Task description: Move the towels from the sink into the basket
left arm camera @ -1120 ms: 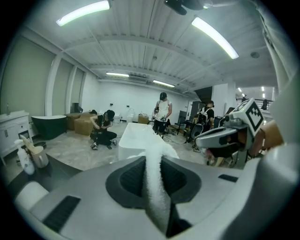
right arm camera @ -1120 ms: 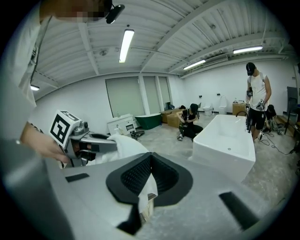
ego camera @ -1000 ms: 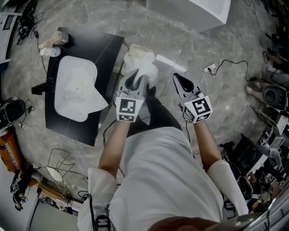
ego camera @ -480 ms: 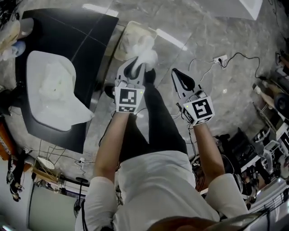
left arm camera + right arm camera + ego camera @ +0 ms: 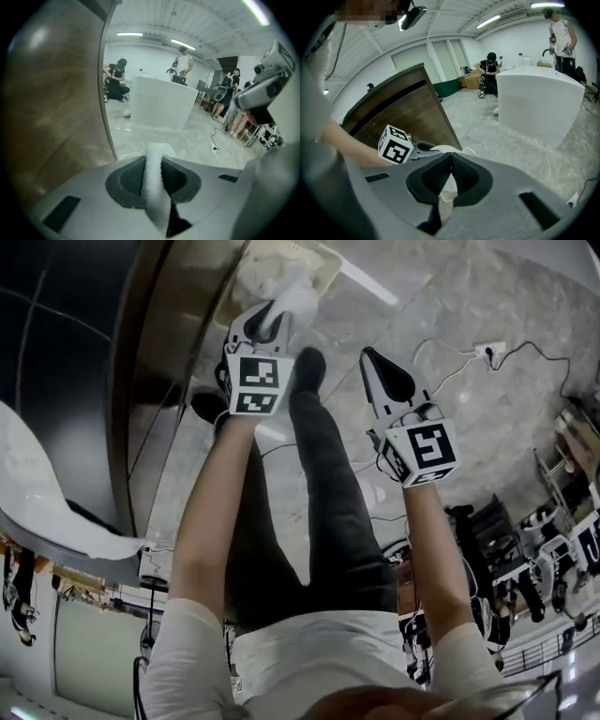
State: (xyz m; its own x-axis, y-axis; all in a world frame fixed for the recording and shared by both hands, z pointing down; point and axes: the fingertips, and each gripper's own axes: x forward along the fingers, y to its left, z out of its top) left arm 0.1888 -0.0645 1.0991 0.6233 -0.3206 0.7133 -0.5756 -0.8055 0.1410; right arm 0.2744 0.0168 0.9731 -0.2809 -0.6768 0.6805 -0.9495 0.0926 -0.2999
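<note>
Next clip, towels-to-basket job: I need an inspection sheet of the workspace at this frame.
Surface: black counter with a wood-coloured side; grey marbled floor.
Job's things: white towel held at the cream basket on the floor, which has pale cloth in it; white sink is mostly out of frame.
Clutter: stands and gear on the floor at the right.
Grippers: left gripper shut on the towel; right gripper shut, empty.
Cables: power strip with cords on the floor.
Surroundings: white block; people at the back.
</note>
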